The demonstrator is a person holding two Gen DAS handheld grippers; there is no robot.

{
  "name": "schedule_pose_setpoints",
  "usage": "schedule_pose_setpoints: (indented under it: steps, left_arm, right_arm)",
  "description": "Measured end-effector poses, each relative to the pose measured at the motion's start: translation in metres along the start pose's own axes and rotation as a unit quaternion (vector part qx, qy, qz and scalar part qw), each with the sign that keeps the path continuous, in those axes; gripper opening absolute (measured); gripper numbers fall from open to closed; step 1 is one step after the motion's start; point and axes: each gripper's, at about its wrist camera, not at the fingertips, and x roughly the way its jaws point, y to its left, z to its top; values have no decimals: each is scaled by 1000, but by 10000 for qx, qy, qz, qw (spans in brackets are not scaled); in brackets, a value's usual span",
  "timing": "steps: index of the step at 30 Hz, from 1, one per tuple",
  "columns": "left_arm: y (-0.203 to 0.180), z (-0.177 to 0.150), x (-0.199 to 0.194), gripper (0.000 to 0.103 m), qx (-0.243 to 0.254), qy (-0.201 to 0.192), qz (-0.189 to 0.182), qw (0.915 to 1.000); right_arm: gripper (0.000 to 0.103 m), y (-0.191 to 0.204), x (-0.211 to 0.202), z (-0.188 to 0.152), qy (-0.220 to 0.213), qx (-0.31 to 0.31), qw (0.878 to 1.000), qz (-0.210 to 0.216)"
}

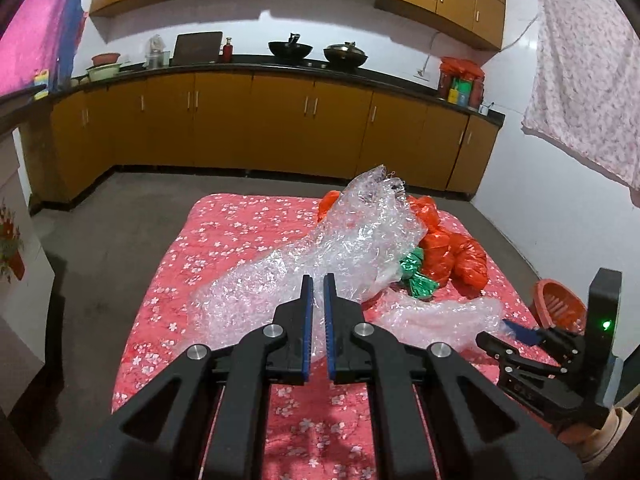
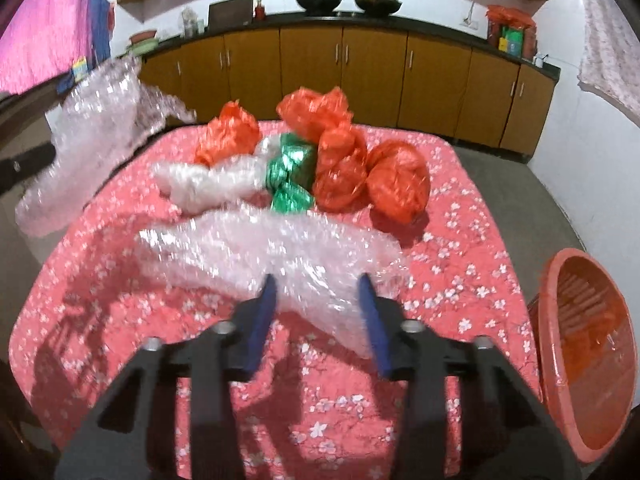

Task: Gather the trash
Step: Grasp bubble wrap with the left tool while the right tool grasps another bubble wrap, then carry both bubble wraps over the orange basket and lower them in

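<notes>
My left gripper [image 1: 318, 280] is shut on a large sheet of clear bubble wrap [image 1: 340, 240] and holds it up above the pink flowered table [image 1: 224, 240]; the sheet also shows at the left of the right wrist view [image 2: 92, 128]. My right gripper [image 2: 318, 284] is open, its blue fingers on either side of a second piece of bubble wrap [image 2: 272, 252] lying on the table. Behind lie crumpled orange bags [image 2: 360, 160], a green foil wrapper [image 2: 290, 176] and a white plastic wad [image 2: 200, 184]. The right gripper also shows in the left wrist view [image 1: 516, 330].
An orange plastic basket [image 2: 588, 352] stands off the table's right edge, open side toward me. Brown kitchen cabinets [image 1: 280, 128] with woks on the counter line the far wall. Grey floor surrounds the table. A flowered cloth [image 1: 588, 100] hangs at right.
</notes>
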Motion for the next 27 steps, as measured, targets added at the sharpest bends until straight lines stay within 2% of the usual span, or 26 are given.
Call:
schedule_pose_setpoints:
  steps: [2,5,14,27]
  left_arm:
    - [0,-1,0,5,-5,8,-13,10000]
    - [-3,-3,1,5,-8,17,-51,10000]
    - [-16,-2,1,5,54,8,-232,9997]
    - [-68,1,7,5,333,-17,-752,9966]
  right_arm:
    - [19,-1,1,-3,18,-26,10000,-16]
    - [10,-4,-2,-4,-18,-6,10000,-22]
    - [8,-21,-31,-5,-297,203,9993,-25]
    - [8,-75,-83,-14,-736,586,9941,-535]
